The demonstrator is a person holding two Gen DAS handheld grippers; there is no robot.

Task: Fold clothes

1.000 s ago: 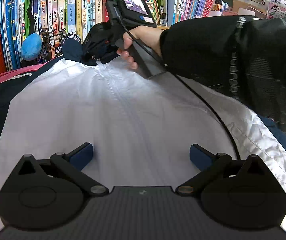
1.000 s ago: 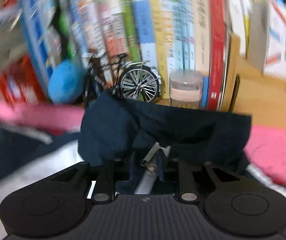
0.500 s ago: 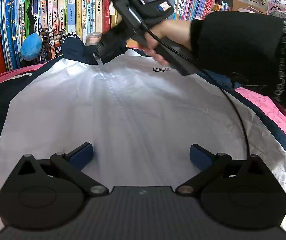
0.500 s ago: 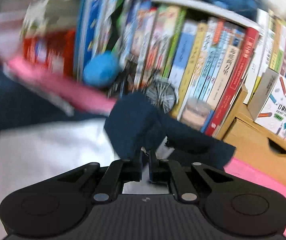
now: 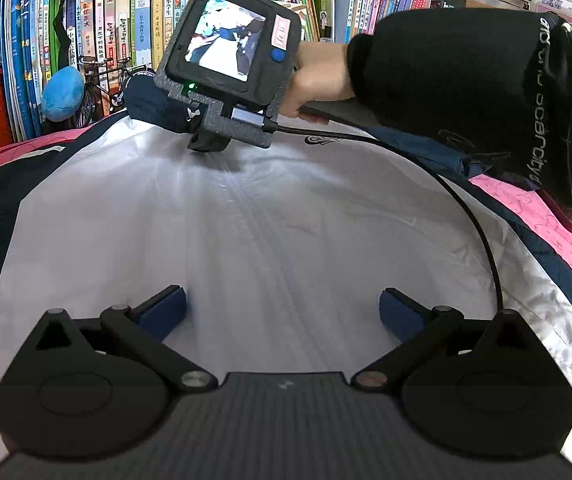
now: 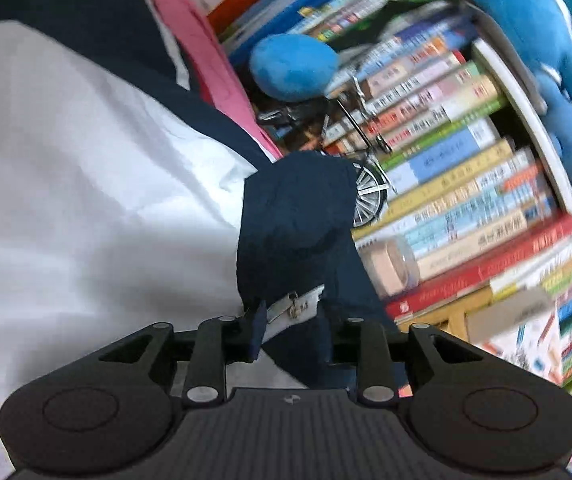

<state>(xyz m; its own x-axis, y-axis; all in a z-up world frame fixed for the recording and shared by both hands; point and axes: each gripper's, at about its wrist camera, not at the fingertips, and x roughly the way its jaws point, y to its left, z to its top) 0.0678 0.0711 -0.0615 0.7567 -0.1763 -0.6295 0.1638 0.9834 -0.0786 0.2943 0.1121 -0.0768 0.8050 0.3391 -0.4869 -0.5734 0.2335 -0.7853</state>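
Jacket (image 5: pixel 246 240) lies flat, zipped, no fold made yet, as the right gripper (image 6: pixel 292 320) at its collar (image 6: pixel 298 216) lets its jaws part around the zip pull (image 6: pixel 294 305), while the left gripper (image 5: pixel 282 314) hovers spread and empty over the hem end.

Book spines (image 5: pixel 142 32) on the shelf carry Chinese titles; one yellow spine reads 小学生. The black sleeve (image 5: pixel 486 92) has white lettering, partly legible as "soaricity". Right of the sleeve, a paper (image 5: pixel 566 16) shows inverted "50x70cm".
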